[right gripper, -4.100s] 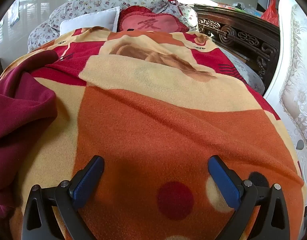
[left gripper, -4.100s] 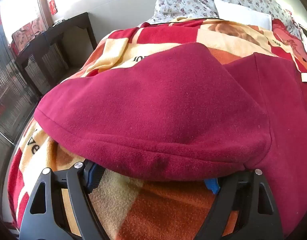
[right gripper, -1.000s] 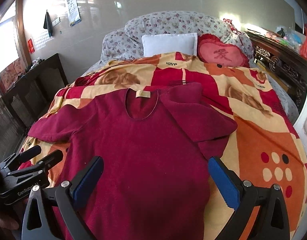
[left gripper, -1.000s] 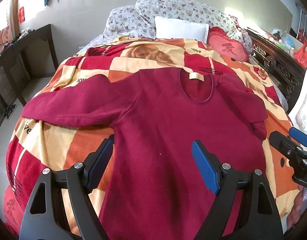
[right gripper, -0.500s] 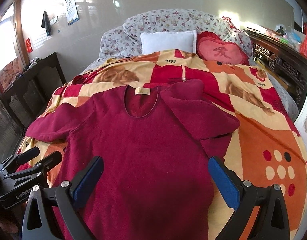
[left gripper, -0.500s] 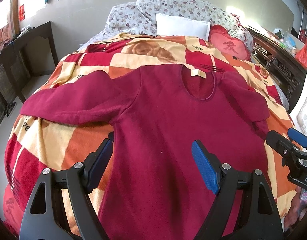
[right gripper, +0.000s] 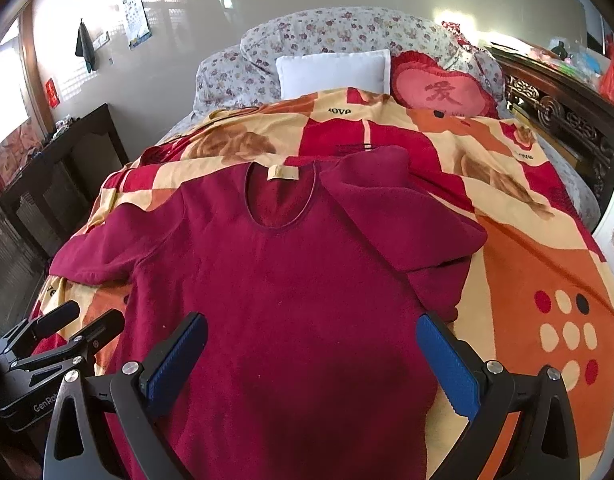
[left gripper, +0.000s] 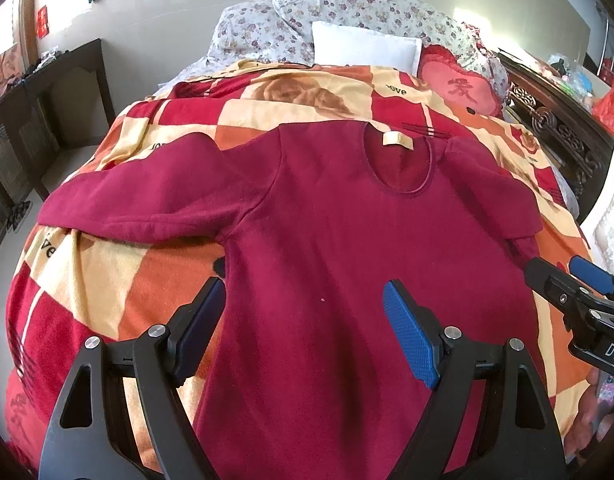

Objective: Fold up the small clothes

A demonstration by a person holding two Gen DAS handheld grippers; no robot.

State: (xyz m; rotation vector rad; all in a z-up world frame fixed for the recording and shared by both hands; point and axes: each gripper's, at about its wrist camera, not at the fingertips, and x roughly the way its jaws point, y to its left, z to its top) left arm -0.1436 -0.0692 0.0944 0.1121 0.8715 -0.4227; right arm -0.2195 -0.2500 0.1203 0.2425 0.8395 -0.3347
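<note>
A dark red long-sleeved top (left gripper: pixel 339 220) lies flat, front up, on the bed, collar with a beige label (left gripper: pixel 398 139) at the far end; it also shows in the right wrist view (right gripper: pixel 291 280). Its left sleeve (left gripper: pixel 147 200) stretches out to the left. Its right sleeve (right gripper: pixel 403 220) is folded back over itself. My left gripper (left gripper: pixel 303 332) is open and empty above the top's lower body. My right gripper (right gripper: pixel 311 364) is open and empty above the lower body too. Each gripper shows at the edge of the other's view.
The bed is covered by a red, orange and cream checked blanket (left gripper: pixel 107 288). A white pillow (right gripper: pixel 333 70), a red heart cushion (right gripper: pixel 443 90) and floral bedding (left gripper: pixel 347 16) lie at the head. A dark wooden table (left gripper: pixel 47 92) stands left, a carved wooden frame (right gripper: pixel 563 120) right.
About four seconds ago both grippers were low at the blanket, the left under the sleeve. Since then both have pulled back above the spread-out top. In the last second they barely shifted.
</note>
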